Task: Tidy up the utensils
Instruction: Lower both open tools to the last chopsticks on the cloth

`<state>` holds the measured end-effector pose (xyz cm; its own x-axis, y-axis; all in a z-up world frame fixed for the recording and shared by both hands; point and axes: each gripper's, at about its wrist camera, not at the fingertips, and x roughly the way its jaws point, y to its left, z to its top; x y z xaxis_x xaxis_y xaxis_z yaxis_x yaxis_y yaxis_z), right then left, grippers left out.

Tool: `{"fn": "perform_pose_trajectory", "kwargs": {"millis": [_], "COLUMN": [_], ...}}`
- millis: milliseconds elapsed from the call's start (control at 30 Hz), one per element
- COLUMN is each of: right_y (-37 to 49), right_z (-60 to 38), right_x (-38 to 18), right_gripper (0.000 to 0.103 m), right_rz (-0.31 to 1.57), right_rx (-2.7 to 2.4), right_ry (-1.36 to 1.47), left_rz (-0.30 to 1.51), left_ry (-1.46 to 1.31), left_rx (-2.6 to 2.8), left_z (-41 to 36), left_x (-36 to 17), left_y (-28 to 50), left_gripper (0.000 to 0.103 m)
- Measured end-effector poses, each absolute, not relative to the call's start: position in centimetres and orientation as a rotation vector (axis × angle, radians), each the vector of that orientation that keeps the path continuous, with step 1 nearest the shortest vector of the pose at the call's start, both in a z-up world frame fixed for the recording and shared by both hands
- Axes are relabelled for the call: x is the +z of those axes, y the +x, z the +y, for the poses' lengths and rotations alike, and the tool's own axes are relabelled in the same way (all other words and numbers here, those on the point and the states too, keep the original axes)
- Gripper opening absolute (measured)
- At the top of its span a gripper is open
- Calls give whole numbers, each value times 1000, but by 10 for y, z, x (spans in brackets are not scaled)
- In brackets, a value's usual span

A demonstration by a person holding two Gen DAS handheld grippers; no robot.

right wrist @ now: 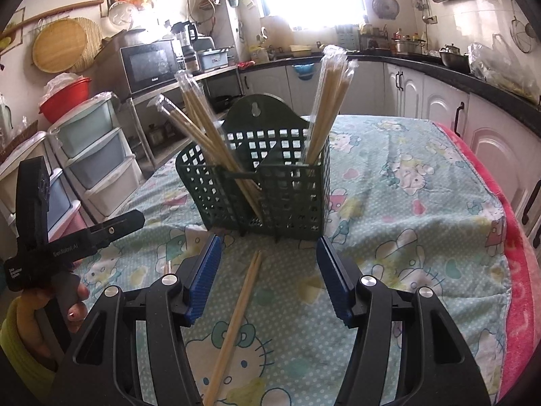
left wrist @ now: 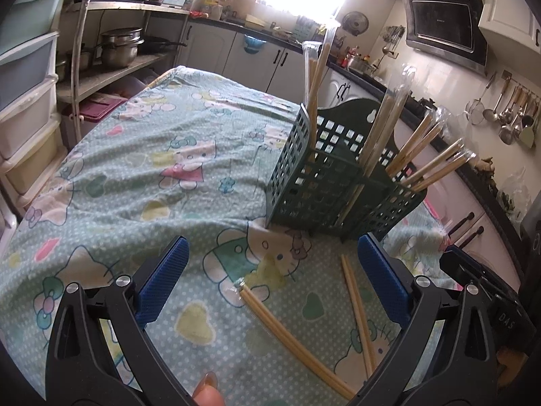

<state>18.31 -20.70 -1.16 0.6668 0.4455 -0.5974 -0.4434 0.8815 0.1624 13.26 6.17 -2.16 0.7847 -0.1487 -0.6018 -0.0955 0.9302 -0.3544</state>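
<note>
while both jaws stand apart (empty), the left gripper [right wrist: 111,233] reads "genrobot ai".

Left gripper [left wrist: 270,280] hangs wide open over the cartoon-cat tablecloth [left wrist: 135,182], nothing between the blue pads [left wrist: 162,280]. Two chopstick pairs lie on the cloth, one wrapped [left wrist: 290,341], one bare [left wrist: 358,314]. Green basket [left wrist: 324,182] just past them, with wrapped chopsticks [left wrist: 422,162] sticking out at angles.
</note>
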Motion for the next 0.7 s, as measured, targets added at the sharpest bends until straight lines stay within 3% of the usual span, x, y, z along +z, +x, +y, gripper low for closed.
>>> {"fn": "perform_pose_trajectory", "kwargs": {"millis": [233,433,700], "right_y": [191,203,222], "right_z": [-199,-189,-172], "right_x": [-24,-40,-60], "right_gripper": [56,52,43], "right_rz": [728,792,876], "right_rx": [518,545,579], "right_ry": [-13,-24,-41], "left_rz": [726,801,922], "left_ry": [-357,-372,-432], "left_rx": [-46,-124,-196], "left_z": [58,50,45], "left_x": [-36,-49,-73], "left_y": [130,129,132], "left_gripper": [92,71,66]}}
